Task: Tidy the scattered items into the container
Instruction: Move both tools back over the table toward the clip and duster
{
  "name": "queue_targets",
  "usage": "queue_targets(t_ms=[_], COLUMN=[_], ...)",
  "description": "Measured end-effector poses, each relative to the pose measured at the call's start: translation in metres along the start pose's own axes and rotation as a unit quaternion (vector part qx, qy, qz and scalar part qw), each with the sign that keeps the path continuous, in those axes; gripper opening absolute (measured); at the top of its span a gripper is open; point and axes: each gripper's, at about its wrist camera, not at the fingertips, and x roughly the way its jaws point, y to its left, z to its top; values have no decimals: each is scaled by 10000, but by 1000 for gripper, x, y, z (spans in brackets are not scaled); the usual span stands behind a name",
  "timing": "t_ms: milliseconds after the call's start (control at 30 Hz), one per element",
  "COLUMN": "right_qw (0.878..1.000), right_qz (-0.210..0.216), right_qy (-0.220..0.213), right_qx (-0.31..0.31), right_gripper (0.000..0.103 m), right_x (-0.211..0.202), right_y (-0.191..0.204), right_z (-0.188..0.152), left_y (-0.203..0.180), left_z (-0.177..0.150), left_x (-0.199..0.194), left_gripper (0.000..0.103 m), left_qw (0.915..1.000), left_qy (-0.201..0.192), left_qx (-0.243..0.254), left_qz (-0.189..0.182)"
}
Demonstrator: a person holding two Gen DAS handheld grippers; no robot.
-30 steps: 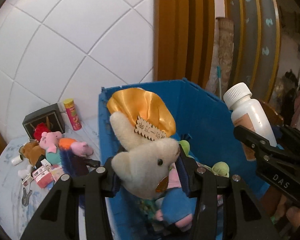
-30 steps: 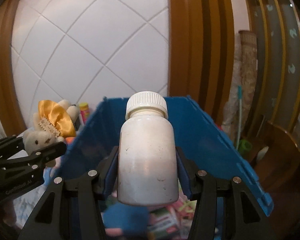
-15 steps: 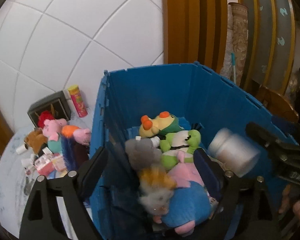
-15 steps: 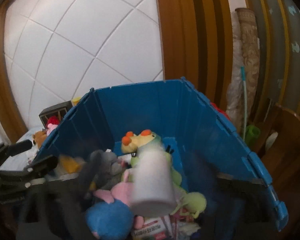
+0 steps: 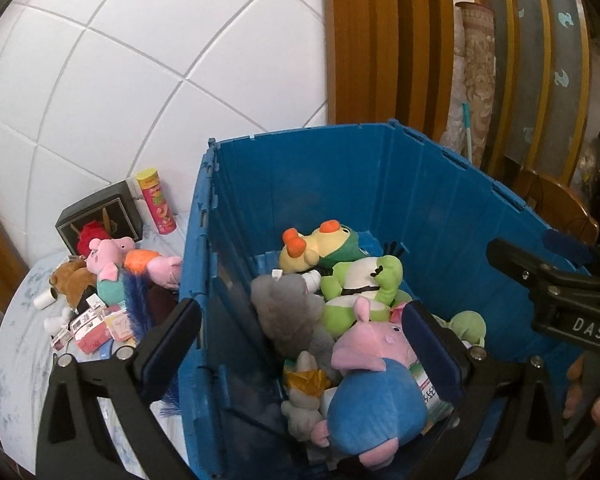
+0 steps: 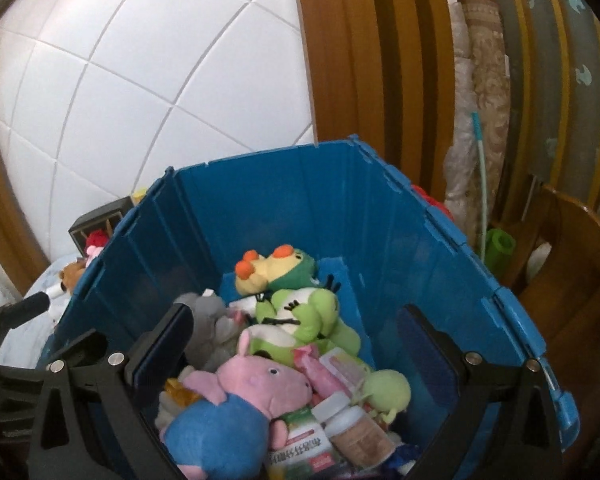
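Note:
A blue crate (image 5: 440, 208) (image 6: 284, 208) holds several plush toys. The white rabbit with the gold bow (image 5: 306, 388) lies inside near the front, beside a pink pig in blue (image 5: 374, 392) (image 6: 228, 412). The white bottle (image 6: 358, 428) lies on its side among packets. My left gripper (image 5: 300, 340) is open and empty above the crate's left wall. My right gripper (image 6: 296, 344) is open and empty above the crate; it shows at the right of the left wrist view (image 5: 556, 292).
Left of the crate on the table (image 5: 16, 360) lie a pink pig plush (image 5: 108, 260), a brown plush (image 5: 68, 280), small boxes (image 5: 96, 324), a crisps tube (image 5: 158, 206) and a black box (image 5: 96, 212). A wooden chair (image 6: 572, 280) stands right.
Both grippers opened. The rabbit dropped from the left gripper and the white bottle from the right gripper into the crate, where both now lie.

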Motion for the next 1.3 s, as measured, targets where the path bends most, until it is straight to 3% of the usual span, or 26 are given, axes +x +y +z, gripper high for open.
queue_targets(t_ms=[167, 267, 467, 767, 967, 1100, 1300], right_qw=[9998, 10000, 9992, 9948, 9906, 9885, 9859], right_qz=[-157, -8, 137, 631, 1023, 1150, 1150], right_qy=[-94, -25, -125, -401, -367, -169, 370], right_qx=[-59, -52, -352, -687, -826, -967, -1158], right_gripper=[103, 103, 103, 103, 103, 103, 103], right_x=[-1, 1, -12, -42, -41, -33, 4], right_y=[4, 13, 58, 181, 283, 343, 396], right_z=[0, -1, -3, -19, -49, -70, -100], left_y=[13, 26, 70, 188, 284, 341, 397], left_z=[-3, -5, -18, -63, -113, -140, -172], left_x=[-14, -26, -58, -105, -120, -121, -107], left_gripper=[102, 102, 102, 102, 102, 102, 102], left_qw=[9998, 9993, 9970, 9916, 9885, 9845, 9781], left_qy=[-87, -169, -415, -511, -228, 28, 398], left_qx=[-154, -279, -567, -971, -1100, -1280, -1527], left_qz=[88, 182, 323, 684, 1011, 1196, 1354])
